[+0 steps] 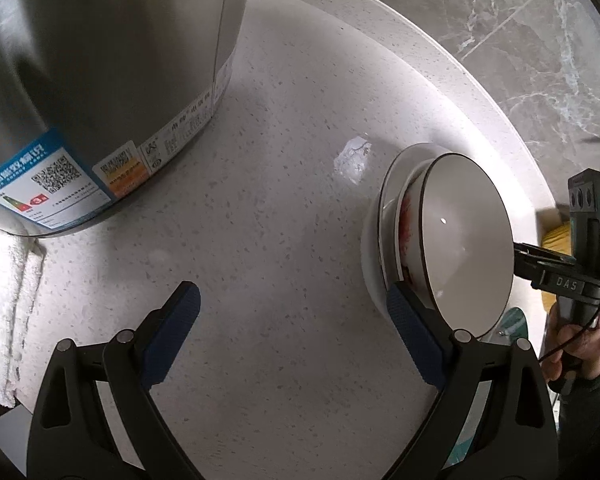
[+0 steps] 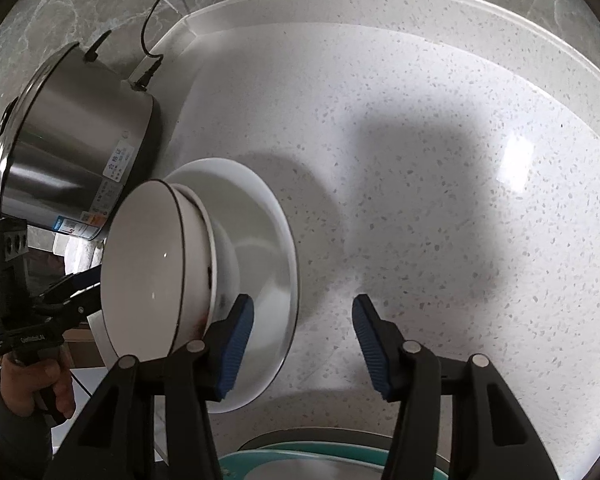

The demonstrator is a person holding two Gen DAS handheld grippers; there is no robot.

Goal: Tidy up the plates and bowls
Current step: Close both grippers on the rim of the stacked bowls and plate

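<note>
A stack stands on the speckled white counter: a grey bowl with a dark rim [image 1: 466,240] [image 2: 140,276] sits on a red-patterned bowl [image 1: 406,232], inside a wide white dish [image 1: 370,256] [image 2: 260,240]. My left gripper [image 1: 294,304] is open and empty, its right finger just beside the stack. My right gripper [image 2: 302,312] is open and empty, its left finger in front of the white dish. Each gripper shows in the other's view, at the far side of the stack [image 1: 540,260] [image 2: 76,284].
A steel electric pot [image 1: 92,92] [image 2: 72,136] with labels and a power cord stands at the counter's corner. A white towel [image 1: 8,304] lies beside it. A teal plate [image 2: 312,460] lies below my right gripper. A grey marble wall [image 1: 520,20] backs the counter.
</note>
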